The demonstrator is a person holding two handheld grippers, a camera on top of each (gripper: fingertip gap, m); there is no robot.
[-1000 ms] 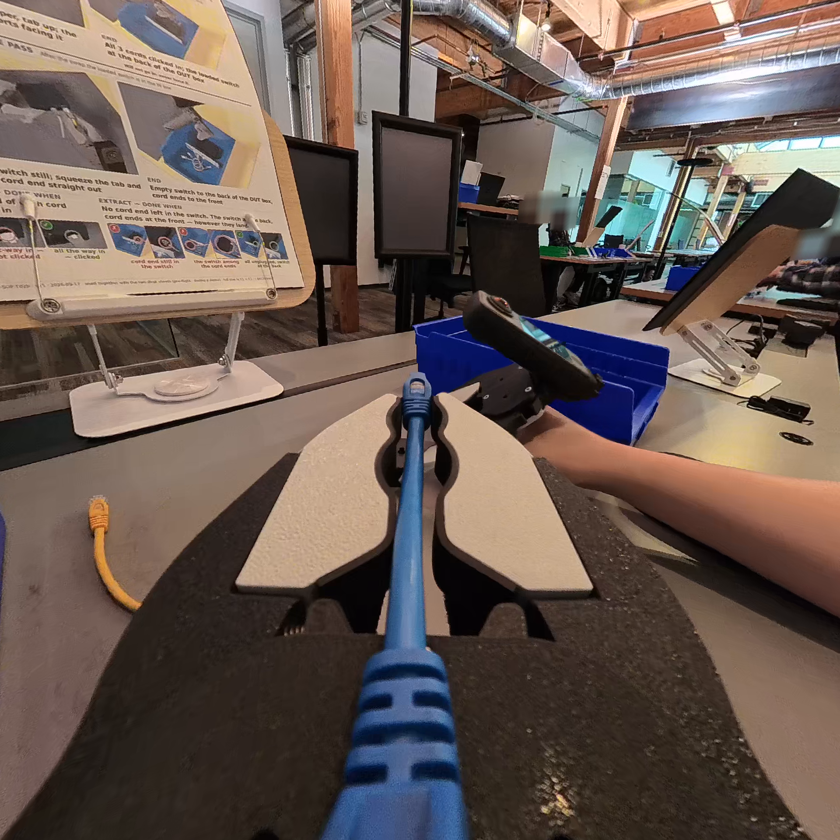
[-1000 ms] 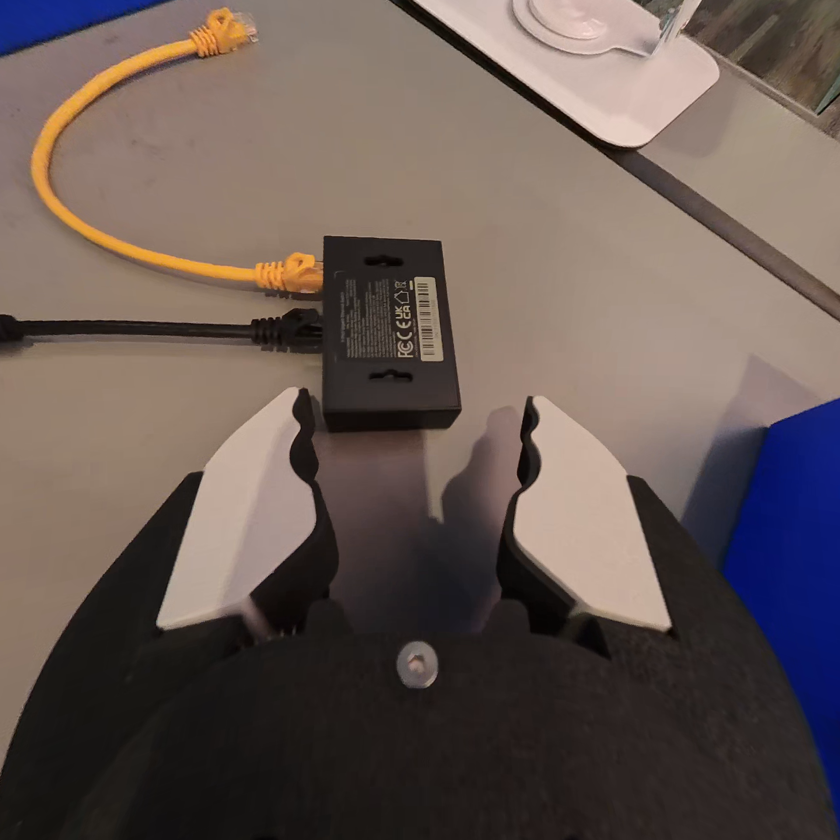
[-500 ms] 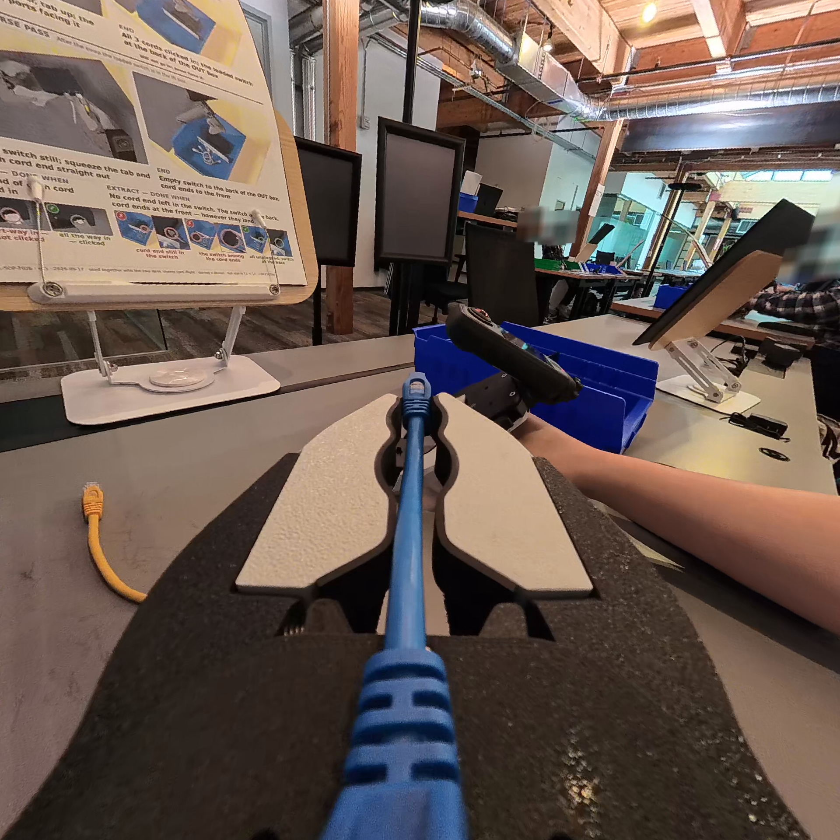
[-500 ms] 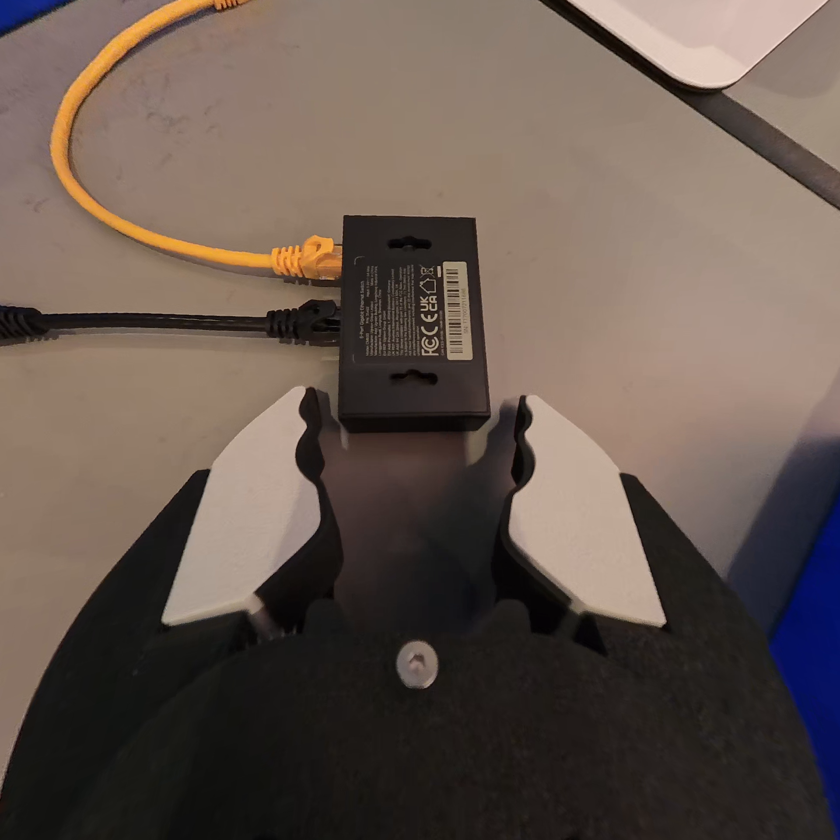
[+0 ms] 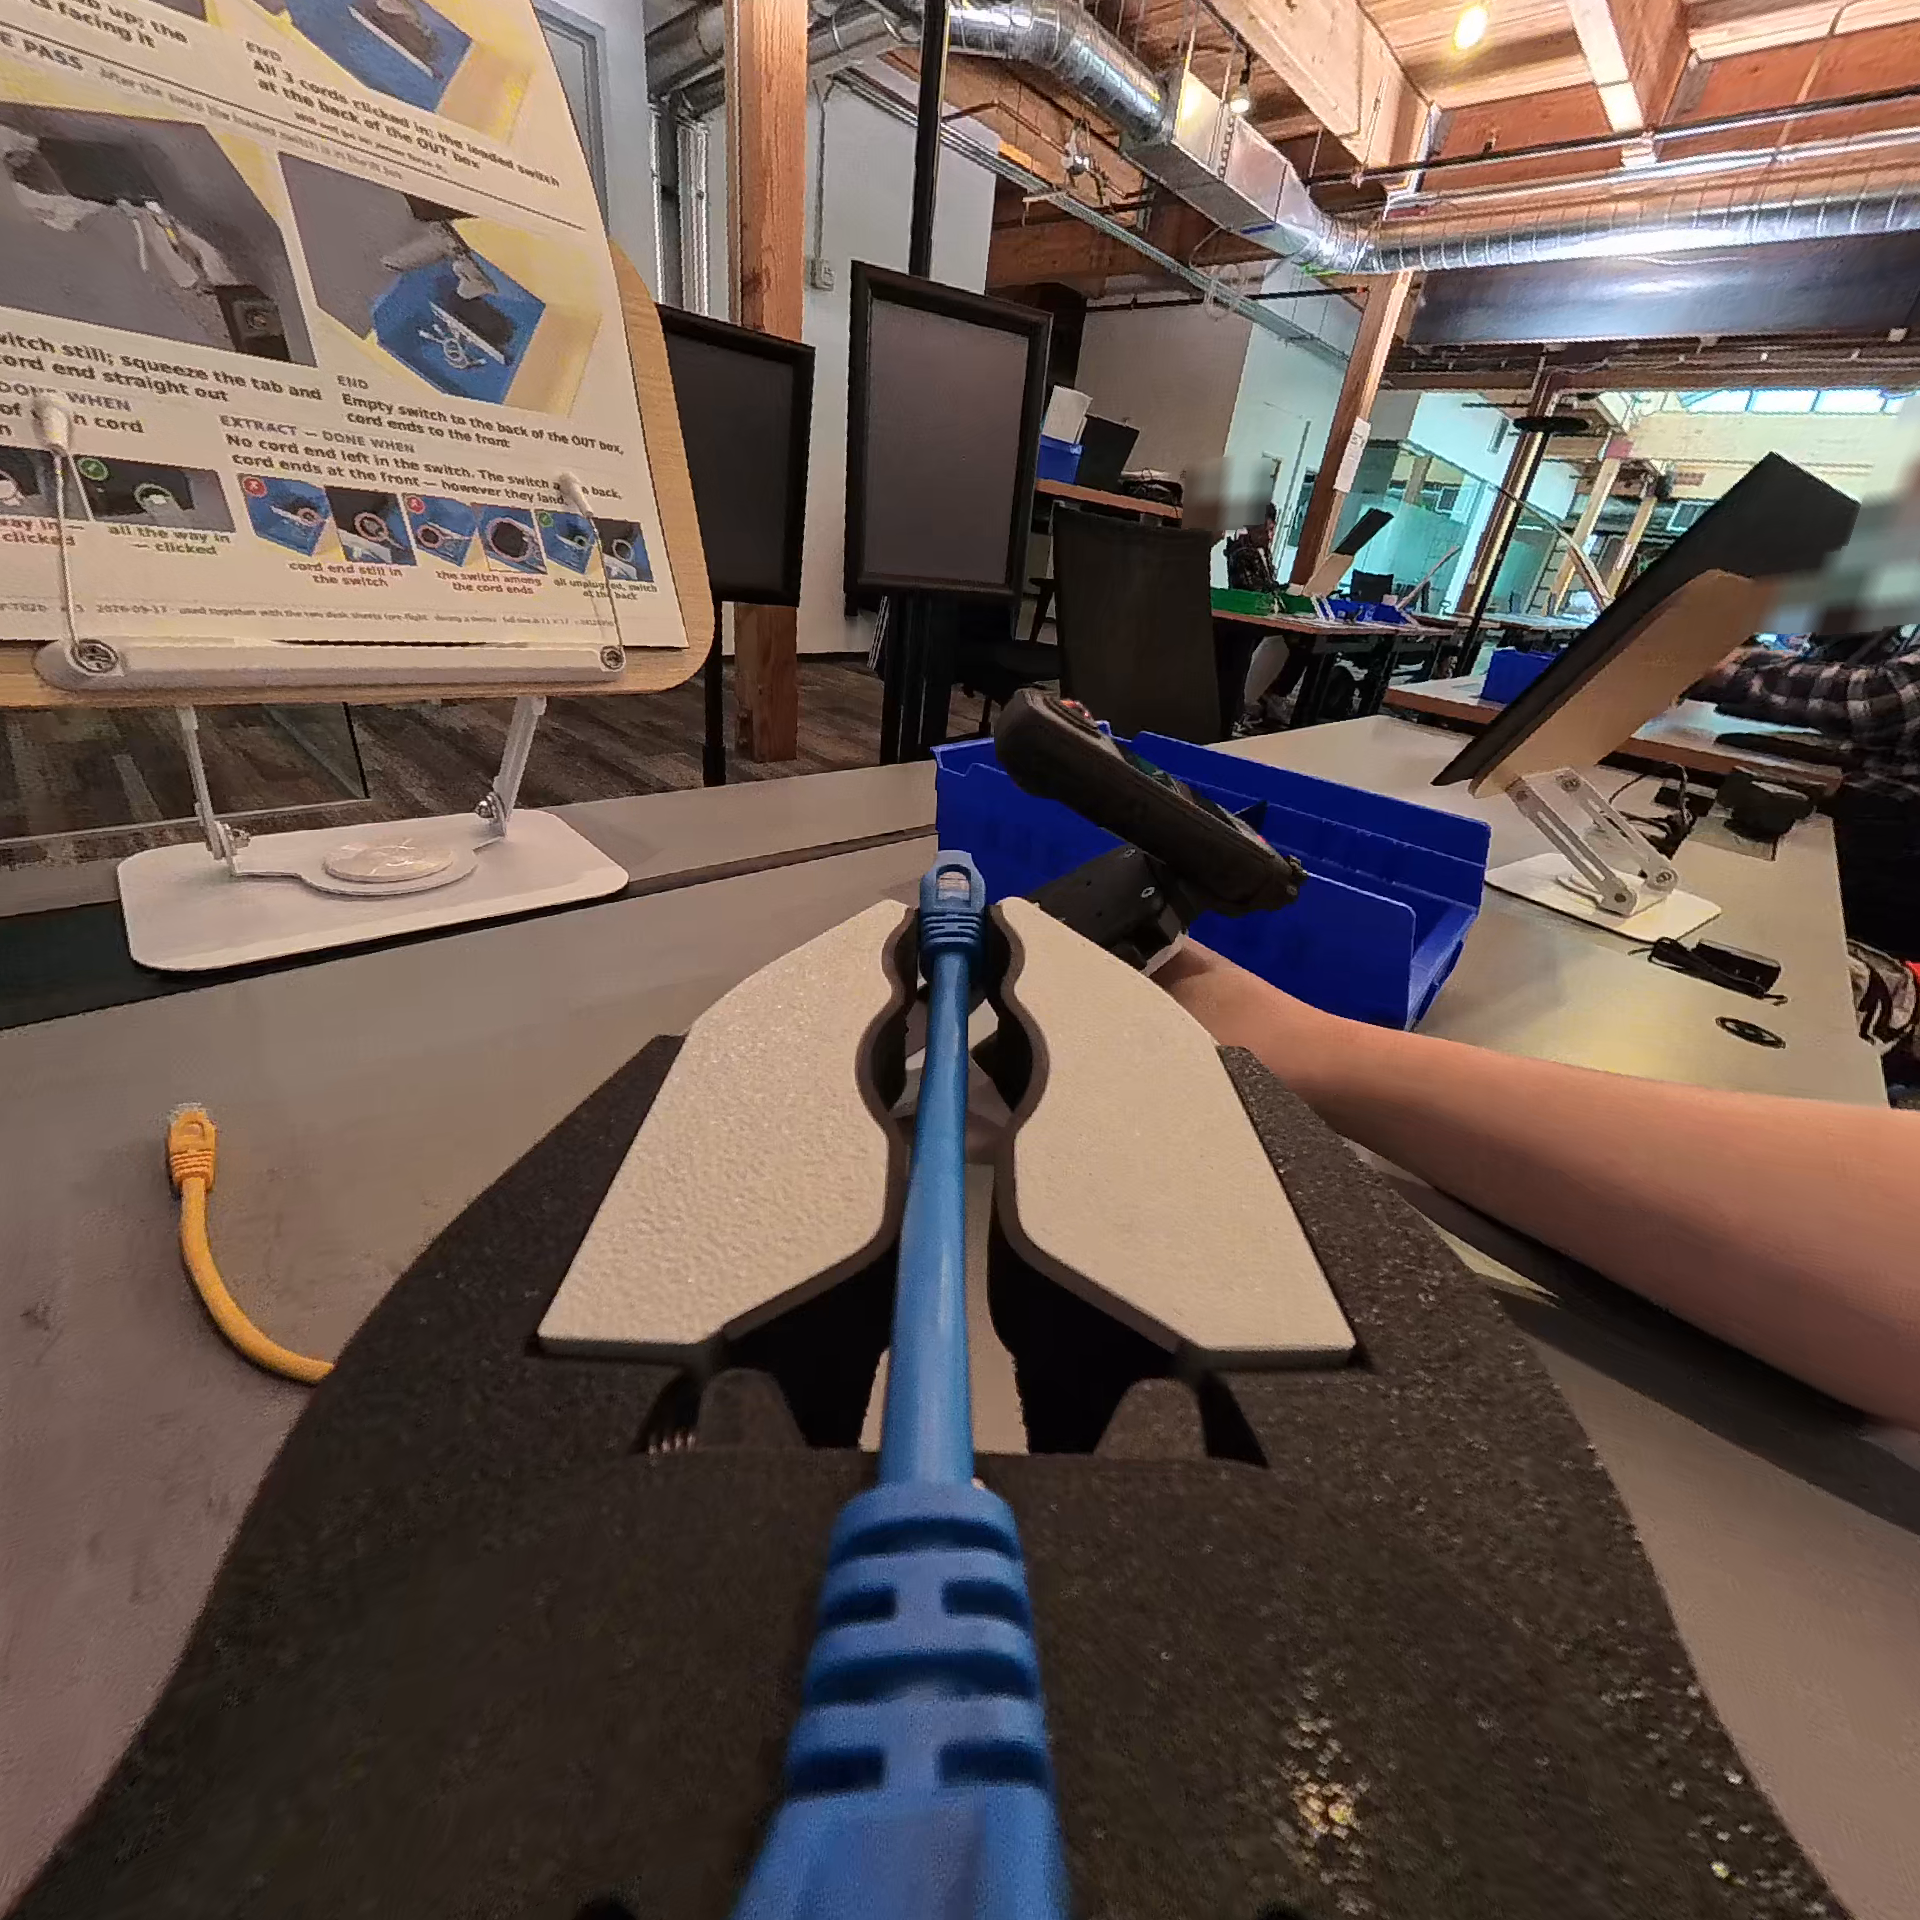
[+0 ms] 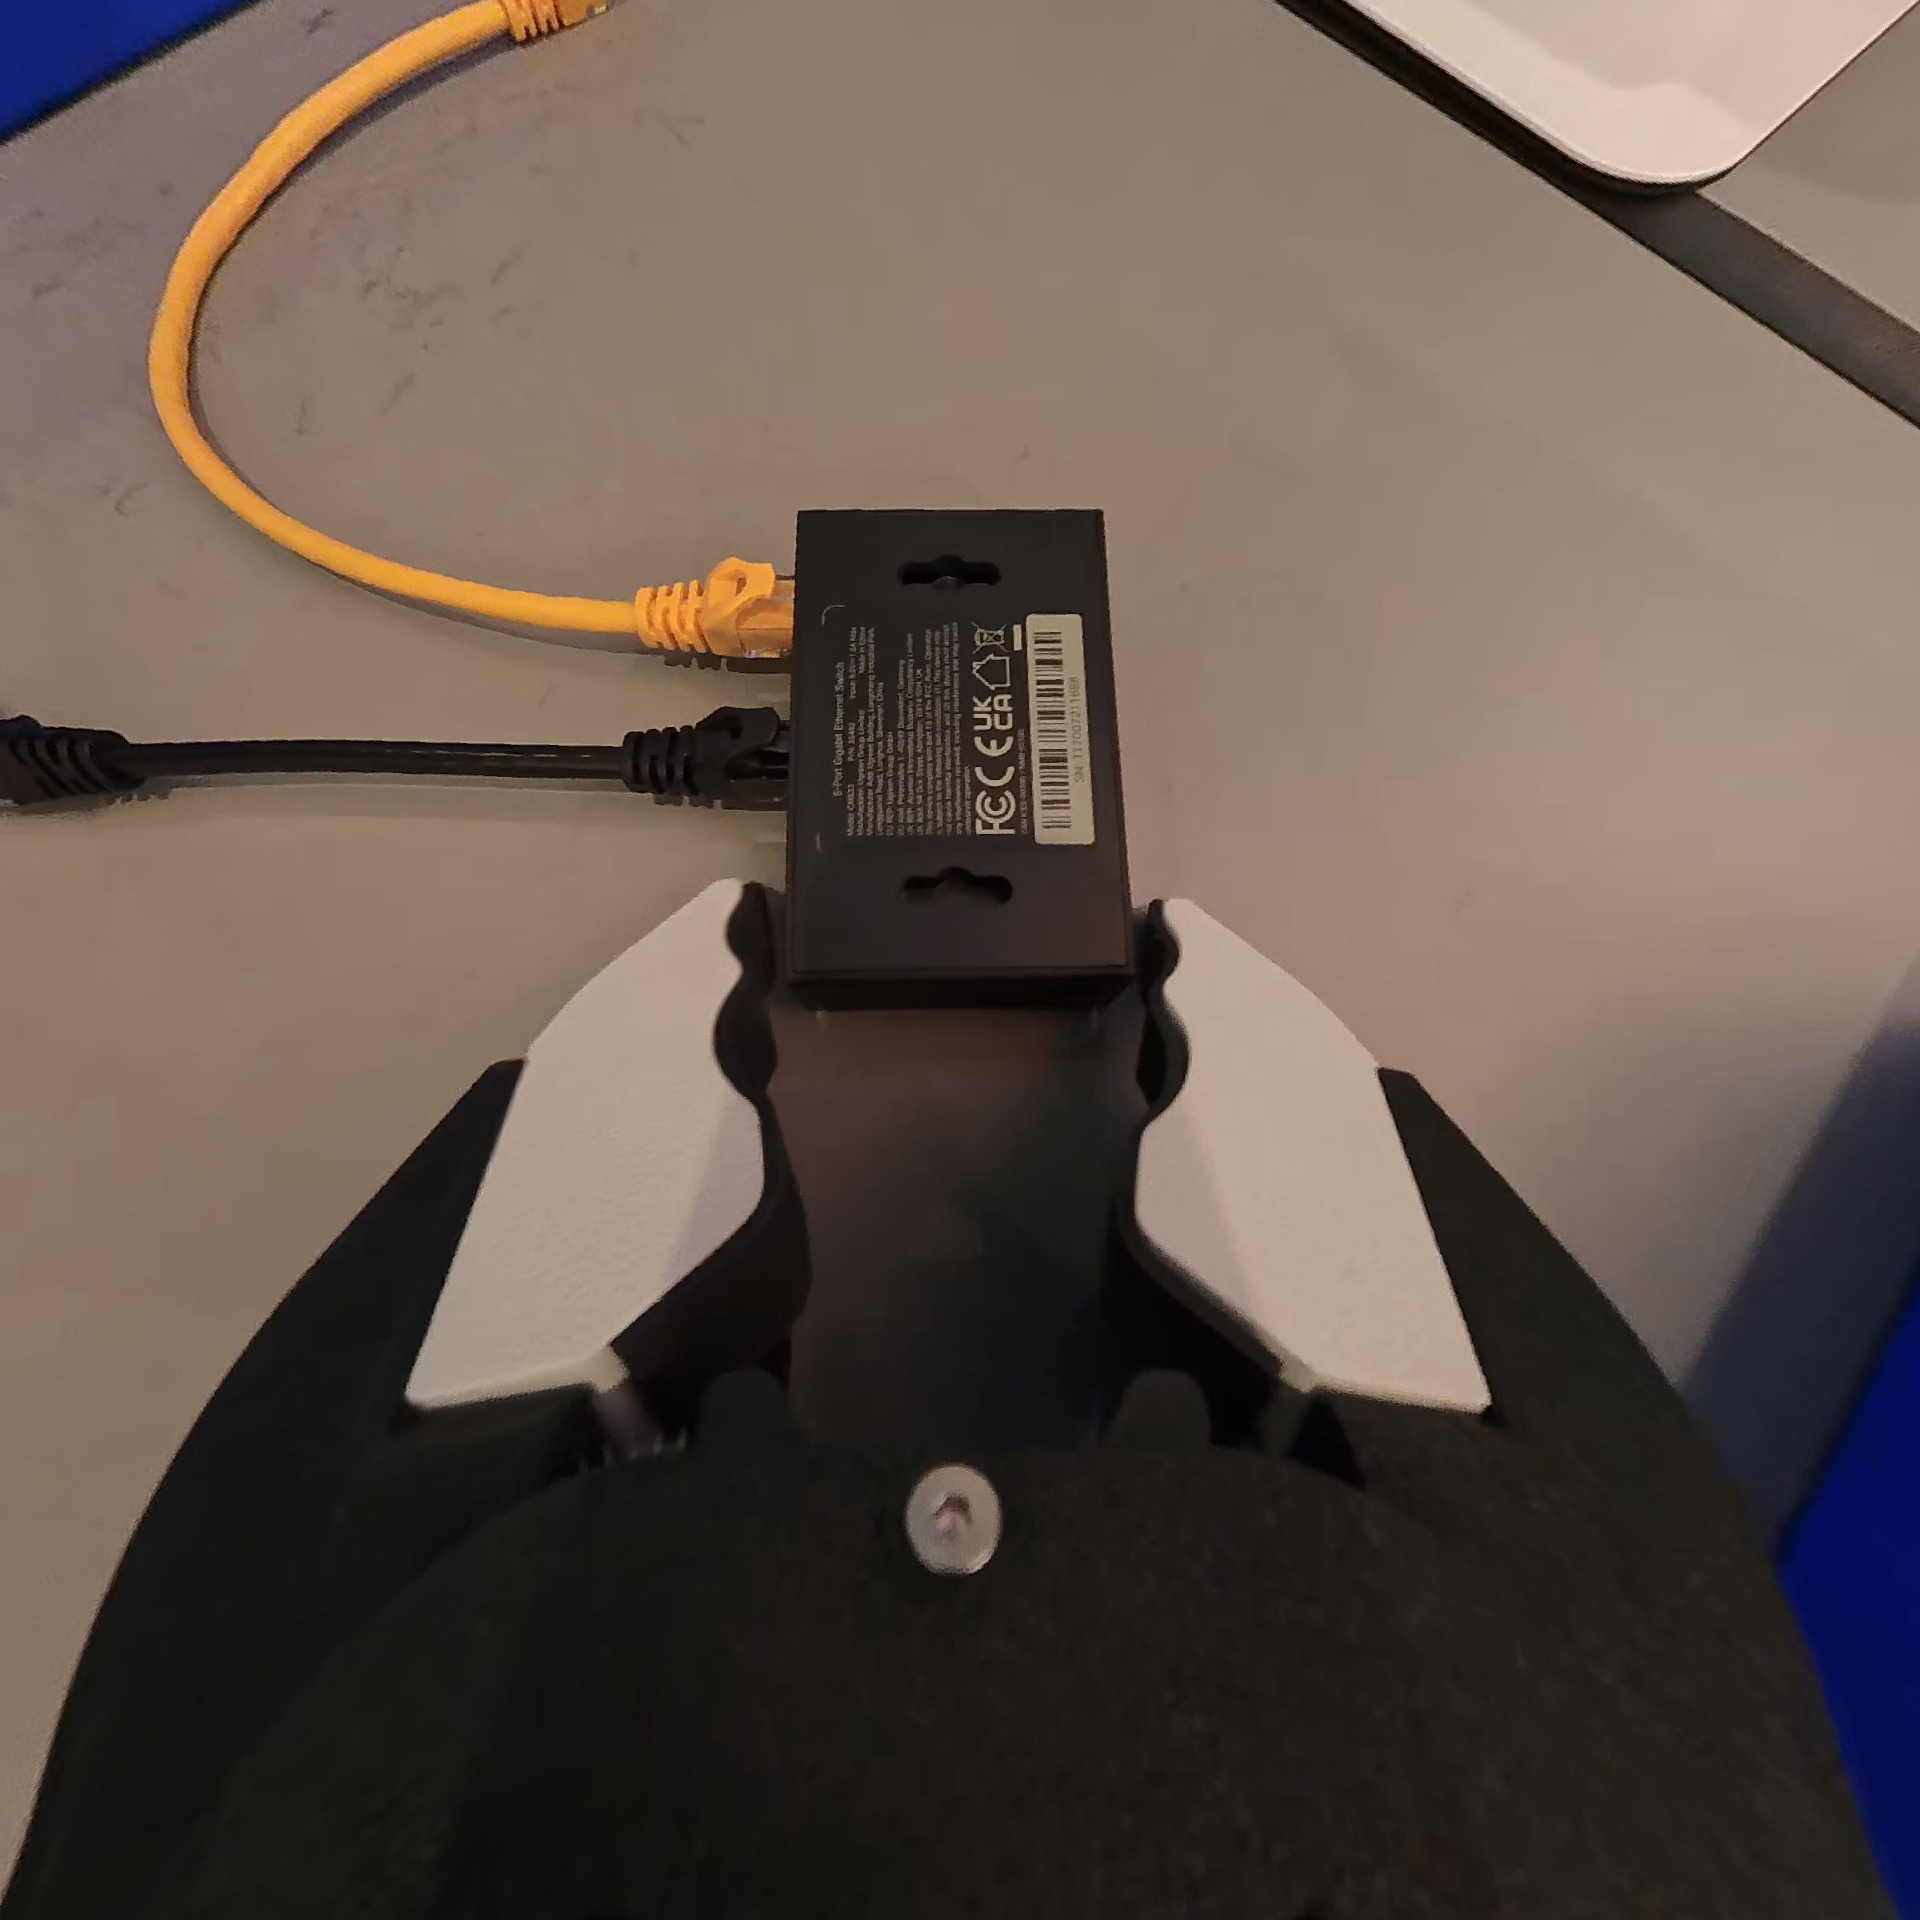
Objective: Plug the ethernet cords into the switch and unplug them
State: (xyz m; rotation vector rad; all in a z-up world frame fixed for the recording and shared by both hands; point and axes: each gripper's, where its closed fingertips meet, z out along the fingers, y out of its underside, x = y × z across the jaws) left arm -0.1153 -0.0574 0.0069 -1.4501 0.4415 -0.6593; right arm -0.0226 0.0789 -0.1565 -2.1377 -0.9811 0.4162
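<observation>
A black switch lies label side up on the grey table. A yellow cord and a black cord are plugged into its left side. My right gripper is open, and its fingertips flank the switch's near end with slim gaps on both sides. It also shows in the left wrist view, held by a person's hand. My left gripper is shut on a blue cord, whose plug sticks out past the fingertips above the table. The yellow cord's free end lies to the left.
A blue bin stands behind the right gripper, and its wall shows at the right edge of the right wrist view. An instruction board on a white stand is at the back left. A person's forearm crosses the right side. Some 25 cm of space lies between my two pairs of fingers.
My right gripper has moved forward so its fingertips now straddle the switch's near end, and its jaws have narrowed. My left gripper still holds the blue cord and has barely shifted.
</observation>
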